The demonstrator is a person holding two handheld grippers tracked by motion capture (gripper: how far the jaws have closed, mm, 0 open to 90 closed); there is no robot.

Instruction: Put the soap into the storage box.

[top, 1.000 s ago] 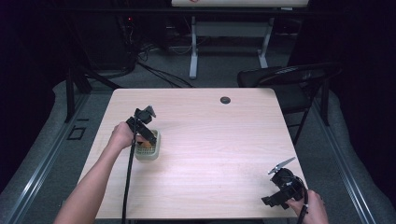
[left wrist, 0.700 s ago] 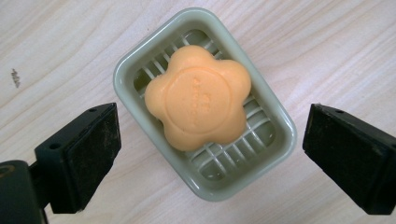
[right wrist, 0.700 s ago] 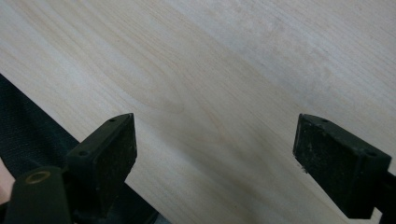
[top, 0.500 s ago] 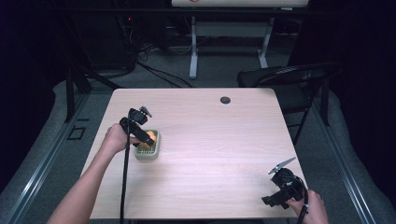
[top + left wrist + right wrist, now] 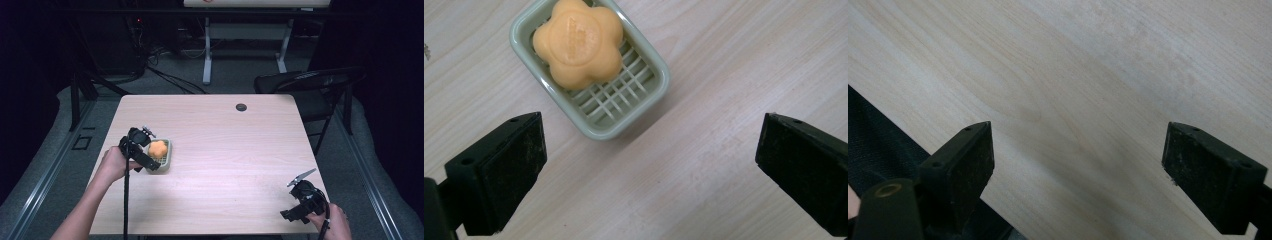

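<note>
Orange soap (image 5: 578,42) is sitting in the green dish (image 5: 644,95) on the table (image 5: 225,150), just ahead of my left tongs (image 5: 649,170), which are opening wide and empty; my right tongs (image 5: 1078,170) are gaping far off

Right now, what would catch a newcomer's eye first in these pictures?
The orange flower-shaped soap stands out, lying at one end of a pale green soap dish on the left part of the wooden table. The left hand-held gripper sits right beside the dish, jaws just opened with nothing between them. The right hand-held gripper rests open near the table's front right corner.
</note>
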